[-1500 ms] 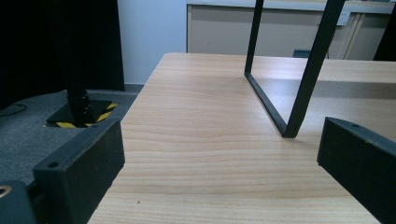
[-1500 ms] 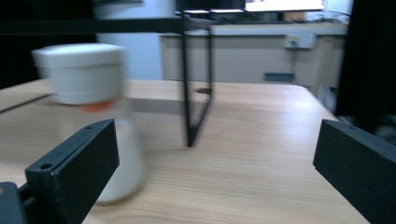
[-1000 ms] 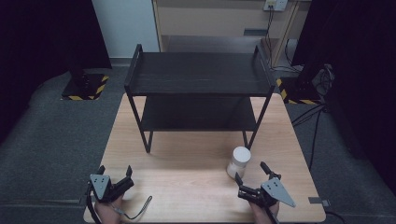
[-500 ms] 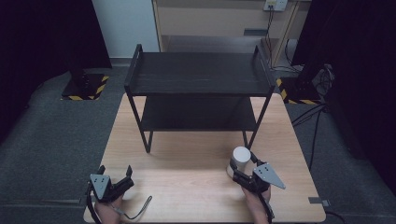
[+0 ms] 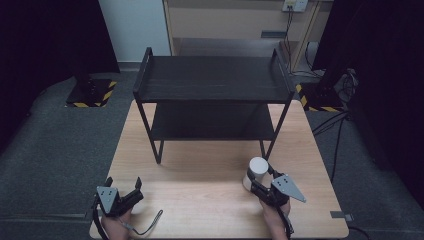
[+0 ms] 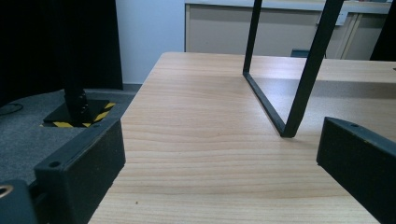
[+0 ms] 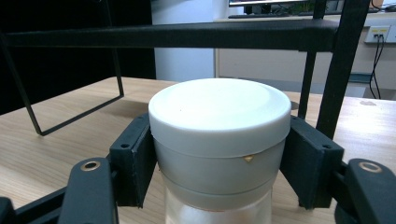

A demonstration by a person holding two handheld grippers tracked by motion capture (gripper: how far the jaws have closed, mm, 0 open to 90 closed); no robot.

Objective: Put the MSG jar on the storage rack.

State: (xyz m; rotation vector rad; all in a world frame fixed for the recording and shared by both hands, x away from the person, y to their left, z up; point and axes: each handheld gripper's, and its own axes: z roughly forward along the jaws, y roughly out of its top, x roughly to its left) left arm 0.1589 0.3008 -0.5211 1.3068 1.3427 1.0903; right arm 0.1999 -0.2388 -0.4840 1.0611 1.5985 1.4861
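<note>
A jar with a white lid (image 5: pixel 258 167) stands on the wooden table (image 5: pixel 200 200) at the front right, just in front of the black two-tier rack (image 5: pixel 215 80). My right gripper (image 5: pixel 260 176) has a jaw on each side of the jar (image 7: pixel 218 121), pressing against the lid's sides, so it is shut on it. The jar's clear lower body rests on the table. Near the table's front left corner, my left gripper (image 5: pixel 123 183) lies low and open. In the left gripper view, bare wood lies between the jaws of the left gripper (image 6: pixel 219 154).
The rack's front right leg (image 5: pixel 274 132) rises close behind the jar, and its front left leg (image 6: pixel 308 70) stands ahead of the left gripper. A thin cable (image 5: pixel 150 225) trails on the table by the left hand. Grey carpet surrounds the table.
My right gripper has moved forward and left to the jar, and its jaws now sit around the lid. The left gripper has stayed in place.
</note>
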